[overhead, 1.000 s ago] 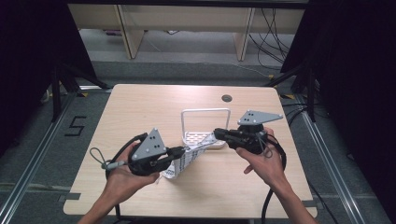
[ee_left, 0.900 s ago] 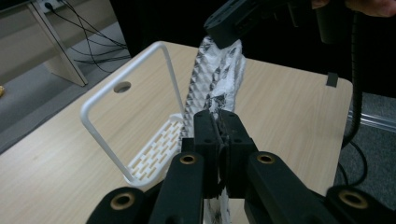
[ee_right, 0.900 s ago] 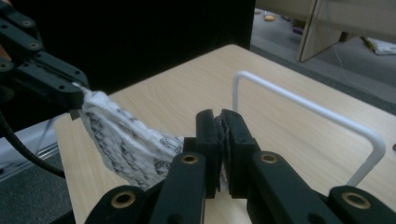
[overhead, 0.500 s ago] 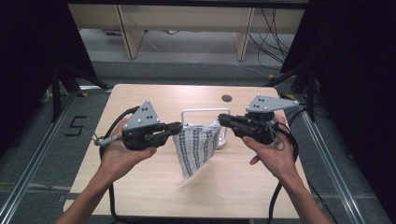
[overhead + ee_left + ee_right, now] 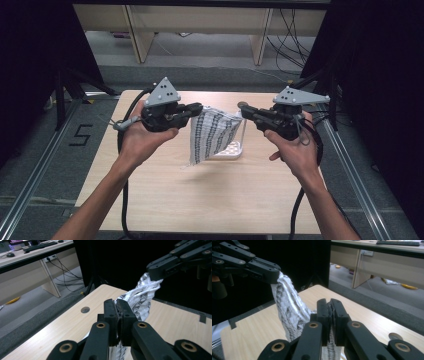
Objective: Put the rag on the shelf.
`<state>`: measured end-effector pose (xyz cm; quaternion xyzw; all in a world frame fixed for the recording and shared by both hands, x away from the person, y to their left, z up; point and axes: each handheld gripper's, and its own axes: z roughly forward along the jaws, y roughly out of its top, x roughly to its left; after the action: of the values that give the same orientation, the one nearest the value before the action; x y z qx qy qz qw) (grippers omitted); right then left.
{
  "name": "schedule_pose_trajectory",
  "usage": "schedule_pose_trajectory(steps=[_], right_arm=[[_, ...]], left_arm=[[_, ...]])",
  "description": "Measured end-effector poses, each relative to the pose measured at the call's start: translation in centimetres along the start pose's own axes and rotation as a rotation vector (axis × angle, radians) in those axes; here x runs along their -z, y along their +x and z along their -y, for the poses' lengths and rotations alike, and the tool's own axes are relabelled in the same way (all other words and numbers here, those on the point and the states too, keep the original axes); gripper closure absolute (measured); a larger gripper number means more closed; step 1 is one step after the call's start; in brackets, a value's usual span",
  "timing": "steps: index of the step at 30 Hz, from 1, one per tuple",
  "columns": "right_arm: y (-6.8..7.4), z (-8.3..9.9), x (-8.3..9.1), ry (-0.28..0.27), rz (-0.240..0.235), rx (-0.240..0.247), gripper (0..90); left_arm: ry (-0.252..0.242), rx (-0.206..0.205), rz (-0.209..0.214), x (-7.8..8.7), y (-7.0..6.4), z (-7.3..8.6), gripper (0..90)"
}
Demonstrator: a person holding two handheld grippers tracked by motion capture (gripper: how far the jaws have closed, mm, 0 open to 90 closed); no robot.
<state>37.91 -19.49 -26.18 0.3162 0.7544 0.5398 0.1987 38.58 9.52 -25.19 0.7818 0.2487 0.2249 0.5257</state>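
Both grippers are up in the air over the table (image 5: 165, 200), each pinching a top corner of the cloth (image 5: 212, 136), a white piece with a dark pattern. Left gripper (image 5: 198, 108) is clamped on the cloth's left corner; in the left gripper view its jaws sit closed with fabric bunched between them. Right gripper (image 5: 243, 110) is clamped on the opposite corner; the right gripper view shows the same, jaws together with cloth wedged in. The hands are held apart at about the same height, so the top edge spans between them and the rest hangs down freely, the lower corner dangling above the tabletop, not touching as far as I can tell. Probably held this way to open the cloth out flat before laying or folding it; the top edge looks slack, not taut, so a wider spread seems needed. Behind the cloth a white rack (image 5: 235, 147) stands on the table, partly hidden by the fabric; the cloth hangs just in front of it. A round hole (image 5: 85, 309) in the tabletop sits near the far edge. Risk: thin corner grips could slip.
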Motion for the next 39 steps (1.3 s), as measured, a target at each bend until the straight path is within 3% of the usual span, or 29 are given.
schedule_pose_trajectory(steps=[10,11,12,19,21,22,23,25,26,33,39], right_arm=[[-1.9,-1.4,-1.5,0.005,0.053,-0.032,86.9],[-2.1,-1.5,-1.8,-0.002,0.069,-0.016,86.9],[-2.2,-1.7,-2.0,0.004,0.064,-0.038,86.9],[-3.2,-3.1,-3.1,0.003,0.089,-0.062,86.9],[-3.5,-3.3,-3.2,-0.012,0.099,-0.036,86.9],[-3.6,-3.7,-3.5,-0.001,0.101,-0.068,86.9],[-3.8,-3.9,-3.7,-0.001,0.102,-0.066,86.9],[-4.2,-4.1,-4.3,0.001,0.107,-0.057,86.9],[-4.3,-4.1,-4.5,0.012,0.114,-0.087,86.9],[-6.3,-4.4,-7.1,0.030,0.134,-0.125,86.8],[-8.1,-4.2,-9.2,0.064,0.153,-0.158,86.8]], left_arm=[[0.004,0.063,-0.032,-2.8,2.3,-0.7,86.8],[0.003,0.071,-0.037,-3.0,2.6,-0.8,86.8],[0.001,0.076,-0.041,-3.2,2.8,-0.9,86.8],[-0.027,0.118,-0.068,-4.2,4.3,-1.7,86.8],[-0.029,0.123,-0.073,-4.4,4.5,-1.8,86.7],[-0.028,0.131,-0.084,-4.7,4.9,-2.0,86.7],[-0.028,0.138,-0.088,-5.0,5.1,-2.0,86.7],[-0.030,0.155,-0.096,-5.5,5.6,-2.1,86.7],[-0.029,0.164,-0.101,-5.8,5.8,-2.1,86.7],[-0.006,0.235,-0.157,-8.4,7.9,-2.1,86.6],[0.020,0.280,-0.175,-10.4,9.2,-1.2,86.5]])
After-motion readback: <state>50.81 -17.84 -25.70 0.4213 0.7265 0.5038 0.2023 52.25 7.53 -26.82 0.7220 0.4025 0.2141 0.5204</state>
